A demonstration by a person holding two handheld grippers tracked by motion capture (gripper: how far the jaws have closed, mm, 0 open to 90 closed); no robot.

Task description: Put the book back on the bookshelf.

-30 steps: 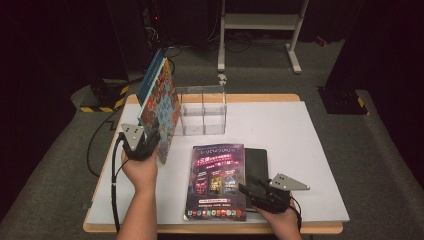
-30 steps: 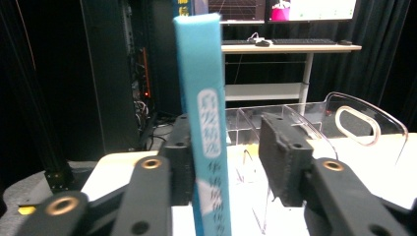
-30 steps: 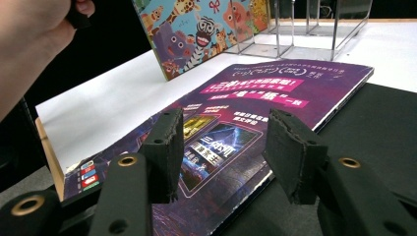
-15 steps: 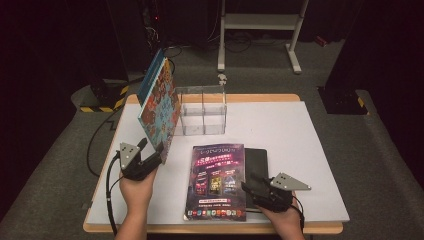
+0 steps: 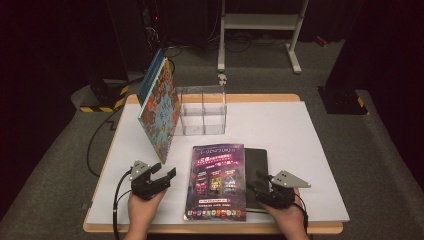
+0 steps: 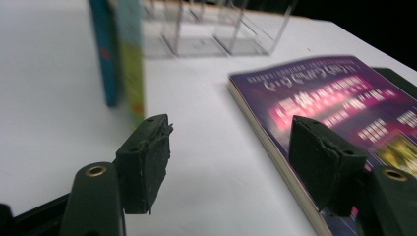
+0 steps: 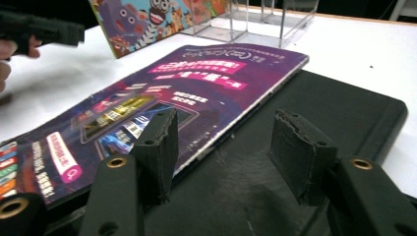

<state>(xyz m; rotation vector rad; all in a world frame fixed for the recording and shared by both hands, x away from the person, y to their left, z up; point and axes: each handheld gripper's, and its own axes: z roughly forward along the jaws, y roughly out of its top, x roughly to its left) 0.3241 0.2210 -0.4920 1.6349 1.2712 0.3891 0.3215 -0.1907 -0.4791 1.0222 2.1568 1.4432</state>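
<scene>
A colourful picture book (image 5: 161, 107) stands on edge and leans against a clear rack (image 5: 202, 111); a blue book (image 6: 105, 49) stands close behind it. A purple magazine (image 5: 217, 182) lies flat, partly over a black book (image 5: 257, 161). My left gripper (image 5: 164, 171) hovers low over the table, left of the magazine. Its jaws have just been opening and stand open with nothing between them (image 6: 231, 142). At the magazine's right edge my right gripper (image 5: 255, 180) rests over the black book (image 7: 319, 108). Its jaws have also just been opening and stand open (image 7: 226, 132), gripping nothing.
The white table top (image 5: 300, 145) has bare room to the right and behind the black book. Cables hang off the left edge. A white stand (image 5: 260, 25) is on the floor beyond the table.
My left gripper has let go of the standing picture book, dropped low and come back toward the near edge, jaws wider. The book stays leaning. The right hand has barely moved.
</scene>
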